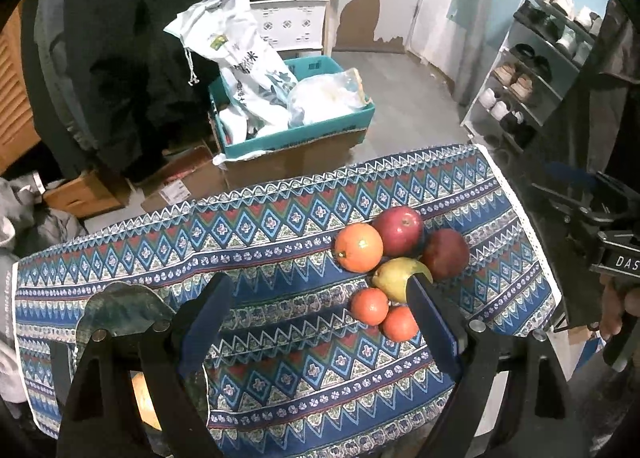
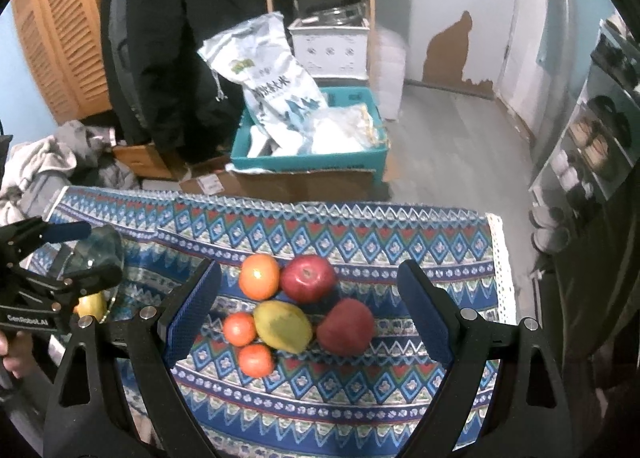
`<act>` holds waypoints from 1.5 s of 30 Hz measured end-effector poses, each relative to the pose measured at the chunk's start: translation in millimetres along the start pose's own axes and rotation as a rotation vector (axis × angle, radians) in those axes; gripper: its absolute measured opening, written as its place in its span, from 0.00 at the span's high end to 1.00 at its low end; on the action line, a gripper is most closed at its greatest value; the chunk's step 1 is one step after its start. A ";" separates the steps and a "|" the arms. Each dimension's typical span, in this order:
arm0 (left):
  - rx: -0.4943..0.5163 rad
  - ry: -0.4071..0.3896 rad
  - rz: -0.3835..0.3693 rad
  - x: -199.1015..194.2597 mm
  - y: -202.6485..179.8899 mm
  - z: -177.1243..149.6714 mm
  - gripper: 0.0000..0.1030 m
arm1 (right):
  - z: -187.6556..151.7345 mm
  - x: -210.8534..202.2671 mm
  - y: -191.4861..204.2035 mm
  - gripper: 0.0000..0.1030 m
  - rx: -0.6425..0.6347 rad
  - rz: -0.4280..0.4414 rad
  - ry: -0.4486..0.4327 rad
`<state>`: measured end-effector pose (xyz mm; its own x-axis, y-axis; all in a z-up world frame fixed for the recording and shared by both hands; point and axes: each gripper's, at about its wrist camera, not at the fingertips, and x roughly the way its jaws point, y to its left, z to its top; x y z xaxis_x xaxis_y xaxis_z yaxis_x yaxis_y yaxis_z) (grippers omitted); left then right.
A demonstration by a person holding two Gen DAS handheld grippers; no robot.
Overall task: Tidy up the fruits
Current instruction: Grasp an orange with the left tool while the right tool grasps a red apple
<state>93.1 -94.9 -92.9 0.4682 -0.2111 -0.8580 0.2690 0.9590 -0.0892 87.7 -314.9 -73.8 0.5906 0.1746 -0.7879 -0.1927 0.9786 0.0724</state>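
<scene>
Several fruits lie in a cluster on the patterned cloth: a large orange [image 2: 259,276], a red apple [image 2: 308,278], a darker red apple [image 2: 346,326], a yellow-green mango [image 2: 283,326] and two small tangerines [image 2: 239,329] [image 2: 256,360]. The same cluster shows in the left wrist view, with the orange [image 1: 358,247] and mango [image 1: 400,278]. My right gripper [image 2: 310,298] is open and empty, jaws spread above the cluster. My left gripper [image 1: 320,298] is open and empty, left of the fruit. A glass bowl [image 2: 98,254] at the left holds a yellow fruit [image 2: 91,305].
The cloth-covered table [image 1: 280,226] ends at a white-trimmed right edge [image 2: 502,270]. Beyond it on the floor stands a teal box [image 1: 296,134] with bags on cardboard boxes. A shoe rack [image 1: 532,70] stands at the right, a dark coat [image 2: 168,38] at the left.
</scene>
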 end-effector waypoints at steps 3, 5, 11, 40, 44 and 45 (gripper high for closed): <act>0.007 0.007 -0.006 6.9 -1.6 1.1 0.13 | -3.9 7.6 -5.6 0.14 0.007 -0.010 0.019; 0.019 0.011 -0.005 13.4 -2.8 1.1 0.13 | -7.0 13.7 -10.1 0.14 0.013 -0.020 0.037; 0.009 0.055 -0.031 37.0 -2.3 2.3 0.13 | -17.1 34.1 -21.6 0.14 0.038 -0.040 0.094; 0.019 0.197 -0.026 142.9 -16.2 15.3 0.13 | -60.4 149.6 -58.8 0.14 0.149 -0.087 0.335; -0.020 0.230 -0.066 157.4 -16.6 17.7 0.13 | -63.8 156.5 -62.8 0.14 0.202 -0.032 0.337; -0.025 0.233 -0.070 159.8 -17.1 17.9 0.13 | -64.9 158.5 -63.9 0.14 0.212 -0.026 0.341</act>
<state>178.4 -148.4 -219.4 0.2418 -0.2307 -0.9425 0.2715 0.9486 -0.1626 142.7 -356.9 -243.0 0.2920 0.1380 -0.9464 0.0055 0.9893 0.1459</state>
